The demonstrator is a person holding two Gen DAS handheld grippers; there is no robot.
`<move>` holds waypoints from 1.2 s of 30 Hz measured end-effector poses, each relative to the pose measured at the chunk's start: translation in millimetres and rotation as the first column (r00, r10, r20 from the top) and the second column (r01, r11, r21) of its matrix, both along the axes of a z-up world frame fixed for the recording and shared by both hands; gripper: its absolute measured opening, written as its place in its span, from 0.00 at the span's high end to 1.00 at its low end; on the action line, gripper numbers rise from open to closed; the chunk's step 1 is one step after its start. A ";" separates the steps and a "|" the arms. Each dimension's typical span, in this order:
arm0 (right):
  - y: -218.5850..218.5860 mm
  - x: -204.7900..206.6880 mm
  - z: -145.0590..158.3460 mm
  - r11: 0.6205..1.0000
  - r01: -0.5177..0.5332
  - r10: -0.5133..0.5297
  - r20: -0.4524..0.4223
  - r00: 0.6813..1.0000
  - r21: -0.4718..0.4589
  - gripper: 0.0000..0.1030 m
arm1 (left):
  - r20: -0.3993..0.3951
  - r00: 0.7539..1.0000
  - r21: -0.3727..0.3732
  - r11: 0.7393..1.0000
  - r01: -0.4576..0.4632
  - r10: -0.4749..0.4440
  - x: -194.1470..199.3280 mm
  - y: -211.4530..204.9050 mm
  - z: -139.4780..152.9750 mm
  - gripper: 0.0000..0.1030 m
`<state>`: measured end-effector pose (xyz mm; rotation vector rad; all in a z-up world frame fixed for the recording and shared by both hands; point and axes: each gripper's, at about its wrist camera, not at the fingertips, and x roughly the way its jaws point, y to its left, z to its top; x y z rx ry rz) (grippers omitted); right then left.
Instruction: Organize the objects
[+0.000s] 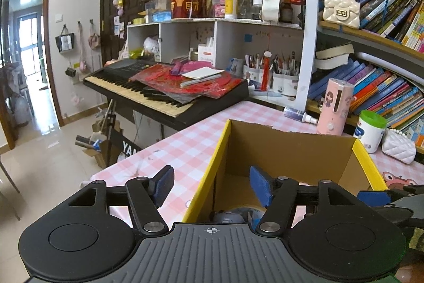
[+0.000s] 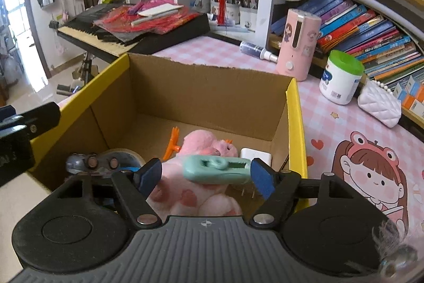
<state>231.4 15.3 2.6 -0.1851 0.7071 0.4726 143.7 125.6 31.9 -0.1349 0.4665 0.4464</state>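
- The cardboard box point(image 2: 201, 86) with yellow flap edges sits on the pink checked tabletop point(image 2: 331, 129) and already holds several things, so the sorting looks well under way.
- Inside, in the right wrist view: a pink plush toy point(image 2: 201, 147) near the middle of the floor, an orange plastic piece point(image 2: 172, 143) at its 9 o'clock, a white block point(image 2: 255, 154) at its 3 o'clock against the right wall, and a tape roll point(image 2: 124, 154) with a grey-blue gadget point(image 2: 84, 161) in the near-left corner.
- A mint-green comb-like item point(image 2: 216, 168) lies across the plush; thin metal pins show under its right end.
- The right gripper point(image 2: 205, 178) hangs over the box's near edge with its fingers point(image 2: 261, 181) spread wide. The right pad is at, perhaps touching, the green item's end, the left pad is well clear, so it grips nothing.
- The left gripper point(image 1: 212, 184) is likewise wide open and empty, straddling the box's left wall: one pad over the tabletop, the other over the box interior.
- Possibly left to do, as a judgement: at the box's 1 to 3 o'clock, a pink cylindrical device point(image 2: 298, 44), a small spray bottle point(image 2: 255, 49), a white tub with a green lid point(image 2: 340, 76) and a quilted white purse point(image 2: 379, 105) stand on the tabletop.
- Whether those belong in the box cannot be told from the task wording alone.
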 end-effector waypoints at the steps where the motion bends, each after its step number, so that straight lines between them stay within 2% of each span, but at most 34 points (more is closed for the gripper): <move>1: -0.8 -3.3 1.8 1.000 0.002 -0.002 0.006 1.000 0.003 0.29 | 0.002 1.000 0.000 1.000 0.004 -0.004 -2.3 -0.4 0.6 0.36; 4: -2.5 -14.0 6.3 1.000 0.010 -0.010 0.021 1.000 0.006 0.28 | 0.008 1.000 -0.001 1.000 0.017 -0.017 -9.6 -1.6 2.4 0.34; 7: -4.6 -24.3 11.2 1.000 0.024 -0.024 0.037 0.999 0.008 0.27 | 0.019 0.999 -0.003 1.000 0.025 -0.025 -19.3 -1.7 4.5 0.29; 15: -10.0 -60.9 25.3 0.996 0.086 -0.088 0.119 0.989 0.020 0.23 | 0.043 0.998 -0.012 0.999 0.049 -0.049 -48.2 -0.7 6.8 0.27; 21: -19.8 -89.4 29.3 0.987 0.159 -0.160 0.145 0.976 0.020 0.20 | 0.039 0.996 -0.025 0.997 0.078 -0.077 -68.2 -0.6 5.7 0.23; 26: -32.9 -114.8 29.1 0.969 0.247 -0.248 0.145 0.958 0.029 0.17 | 0.015 0.992 -0.015 0.992 0.122 -0.122 -86.3 -6.1 2.5 0.19; 36: -57.1 -173.2 17.7 0.908 0.418 -0.415 0.155 0.897 0.016 0.04 | -0.060 0.976 0.013 0.978 0.209 -0.208 -118.1 -24.3 -10.4 0.10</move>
